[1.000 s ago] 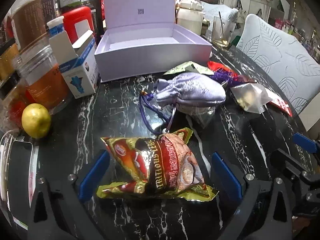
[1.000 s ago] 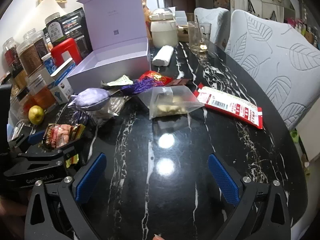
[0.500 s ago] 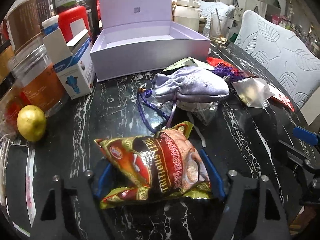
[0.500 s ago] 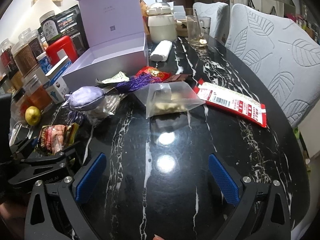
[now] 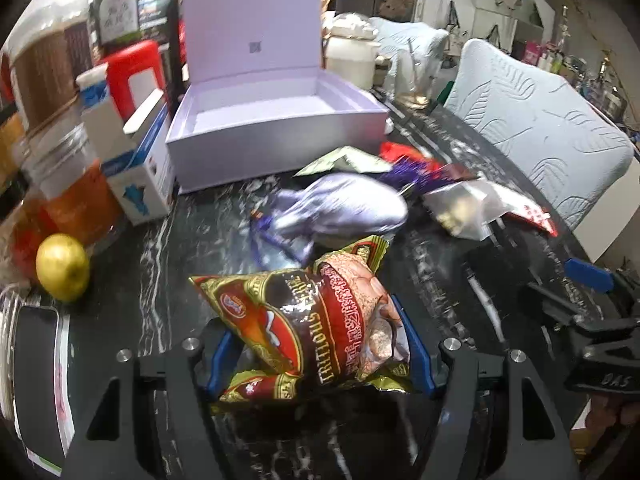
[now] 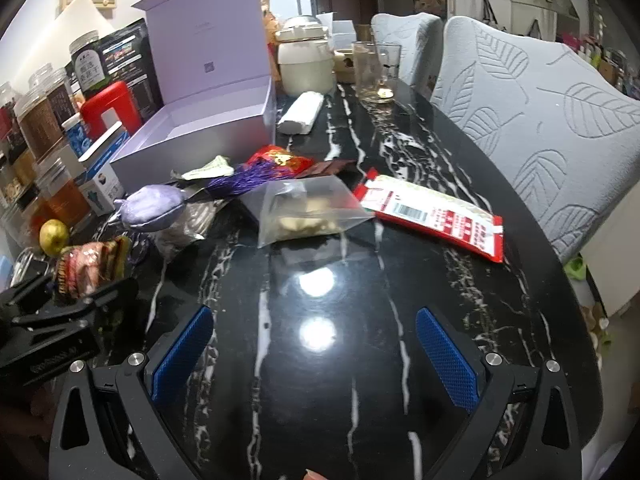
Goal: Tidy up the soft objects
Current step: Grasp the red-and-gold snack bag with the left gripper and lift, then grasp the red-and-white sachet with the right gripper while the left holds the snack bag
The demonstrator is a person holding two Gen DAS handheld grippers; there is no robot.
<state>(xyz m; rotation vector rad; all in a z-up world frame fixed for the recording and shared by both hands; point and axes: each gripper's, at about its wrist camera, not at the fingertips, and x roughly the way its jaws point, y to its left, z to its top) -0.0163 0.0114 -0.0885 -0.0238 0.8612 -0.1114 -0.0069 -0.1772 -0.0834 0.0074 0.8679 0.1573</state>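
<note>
Above the black marble table (image 5: 132,280), the snack bag (image 5: 312,320) lies crosswise between the closing left gripper (image 5: 316,356).

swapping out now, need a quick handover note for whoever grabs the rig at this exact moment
Left hand-held gripper: jaws closing on the snack bag, pads on both its sides.
Right hand-held gripper: open, nothing between its fingers, above bare table.
Lilac box: lid up, nothing visible inside.
Left to do: purple pouch, clear bag, red-and-white packet and the small wrappers near the box all lie on the table.
</note>
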